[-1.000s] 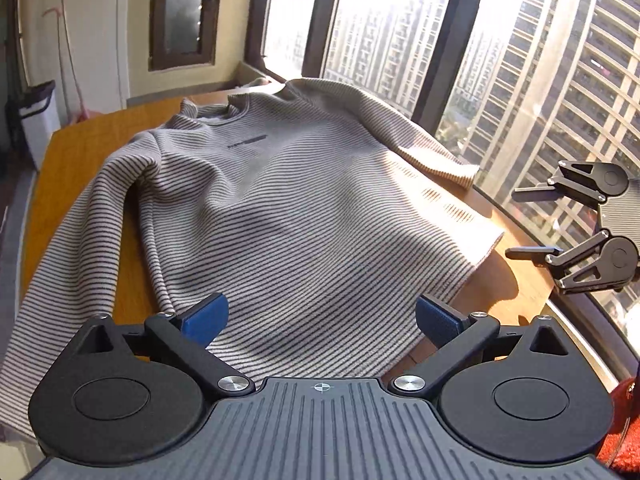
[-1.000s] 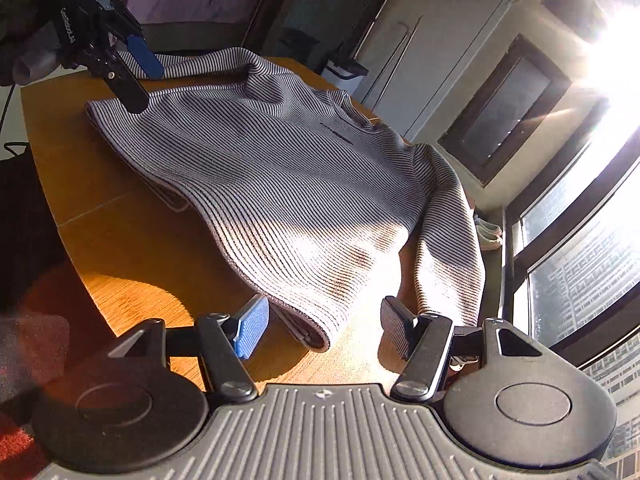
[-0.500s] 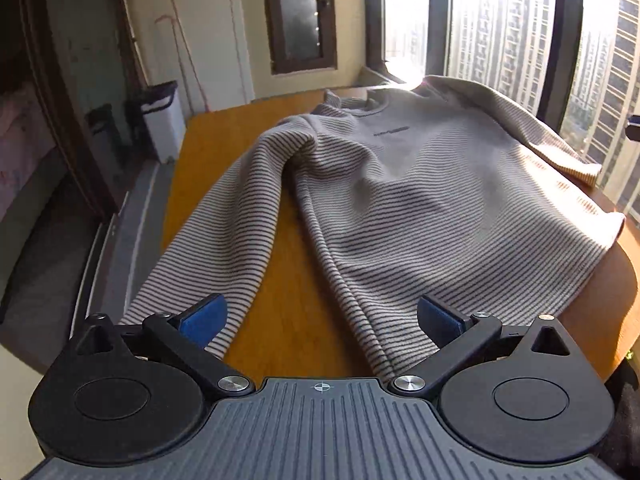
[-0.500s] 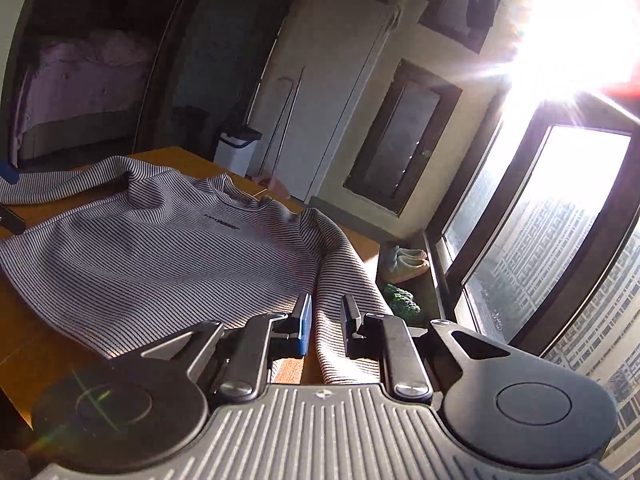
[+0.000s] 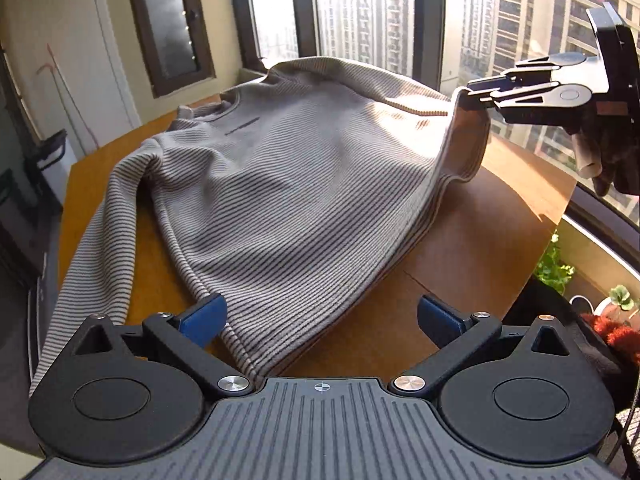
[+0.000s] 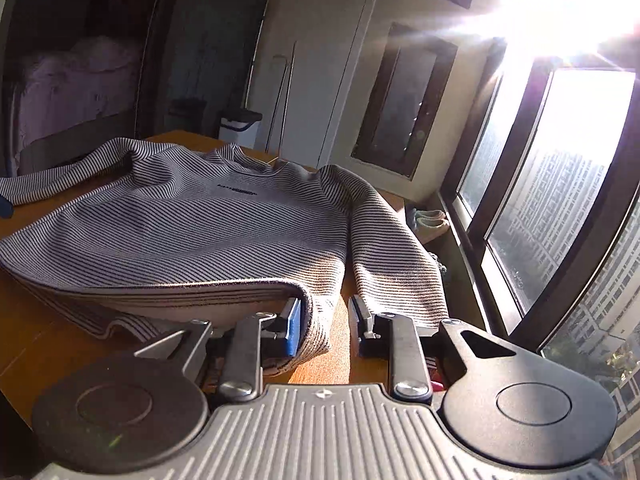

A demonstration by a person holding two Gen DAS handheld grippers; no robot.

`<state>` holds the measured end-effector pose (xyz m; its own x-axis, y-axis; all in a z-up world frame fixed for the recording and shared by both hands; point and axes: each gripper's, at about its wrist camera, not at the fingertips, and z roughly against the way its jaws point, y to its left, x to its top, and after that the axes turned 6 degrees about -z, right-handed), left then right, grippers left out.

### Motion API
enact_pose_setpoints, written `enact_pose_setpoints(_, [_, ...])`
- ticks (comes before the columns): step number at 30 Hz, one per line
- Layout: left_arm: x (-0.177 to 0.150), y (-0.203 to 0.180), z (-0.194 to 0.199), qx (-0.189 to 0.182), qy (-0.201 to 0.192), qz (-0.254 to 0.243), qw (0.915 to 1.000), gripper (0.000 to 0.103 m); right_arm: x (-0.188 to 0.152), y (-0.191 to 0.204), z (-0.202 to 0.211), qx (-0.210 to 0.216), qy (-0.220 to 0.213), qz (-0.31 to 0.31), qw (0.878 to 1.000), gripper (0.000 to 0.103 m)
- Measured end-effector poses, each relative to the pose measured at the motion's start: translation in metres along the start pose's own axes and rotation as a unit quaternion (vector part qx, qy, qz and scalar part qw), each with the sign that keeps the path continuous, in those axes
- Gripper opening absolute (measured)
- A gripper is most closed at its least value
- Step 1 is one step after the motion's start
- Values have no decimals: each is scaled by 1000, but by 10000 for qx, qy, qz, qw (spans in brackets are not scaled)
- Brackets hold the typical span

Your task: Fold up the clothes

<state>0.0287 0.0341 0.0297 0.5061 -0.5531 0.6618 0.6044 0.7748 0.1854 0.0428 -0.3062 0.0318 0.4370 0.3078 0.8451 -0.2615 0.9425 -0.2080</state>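
A grey striped sweatshirt lies front up on a wooden table. My left gripper is open, its fingers either side of the near hem corner, low over the table. My right gripper is nearly shut on the other hem corner and lifts it off the table. It also shows in the left wrist view, where the raised hem hangs from it at the right. The same sweatshirt fills the right wrist view, one sleeve running along its right side.
The other sleeve hangs over the table's left edge. Tall windows run along the far and right sides. A white bin stands on the floor beyond the table. Potted plants sit below the table's right edge.
My right gripper has taken the hem corner and raised it. My left gripper has swung back right, from over the left sleeve to the near hem corner.
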Motion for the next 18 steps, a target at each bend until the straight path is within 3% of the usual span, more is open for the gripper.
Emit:
enact_pose_setpoints(4, [-4,32,-11,763,197,648,9948,103,5,-4,-1,-172,-117,-80,9998,25])
enact_pose_setpoints(7, [-9,64,-8,1170,174,1302,9844,103,-17,5,-3,-144,149,-22,9998,35])
enact_pose_setpoints(10, [-11,70,-3,1340,185,1233,9831,103,-38,17,-9,-199,411,201,9988,36])
enact_pose_setpoints(12, [-13,70,6,1427,209,1107,9833,103,-39,17,3,-279,322,331,9985,20])
enact_pose_setpoints(13, [-15,71,14,1415,185,1084,9838,103,-37,13,9,-230,321,269,9989,18])
enact_pose_setpoints(16, [-20,72,34,1269,138,982,9870,103,-32,8,34,134,305,359,9988,18])
enact_pose_setpoints(18, [-24,70,41,936,179,815,9921,103,-38,11,46,404,439,652,9961,26])
